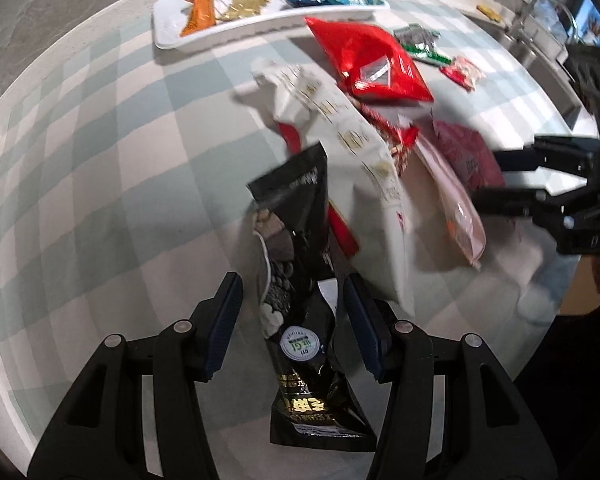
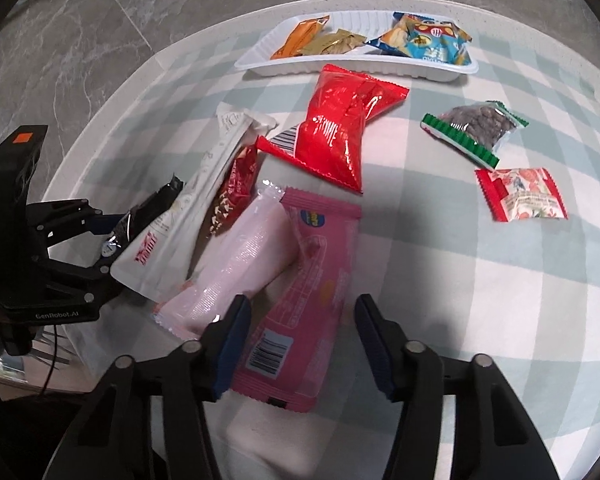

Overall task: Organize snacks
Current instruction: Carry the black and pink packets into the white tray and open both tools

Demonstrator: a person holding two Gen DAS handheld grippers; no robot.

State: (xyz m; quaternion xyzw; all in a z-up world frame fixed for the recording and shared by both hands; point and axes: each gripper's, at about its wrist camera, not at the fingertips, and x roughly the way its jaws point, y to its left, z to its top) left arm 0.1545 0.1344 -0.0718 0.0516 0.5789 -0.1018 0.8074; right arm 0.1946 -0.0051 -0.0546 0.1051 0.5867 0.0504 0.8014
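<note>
Left wrist view: my left gripper [image 1: 294, 328] stands apart around the black packet [image 1: 300, 312], pads not touching it. My right gripper [image 2: 302, 344] straddles the pink packet [image 2: 300, 308], jaws clear, on the checked cloth [image 2: 480, 300].

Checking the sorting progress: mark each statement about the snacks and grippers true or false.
1. The white plastic tray holds an orange packet. True.
2. The big red foil bag lies in the tray. False: it lies on the checked cloth.
3. The left gripper straddles a black pouch. True.
4. The right gripper is over the clear nut packet. False: it is over the pink wrapper.
</note>
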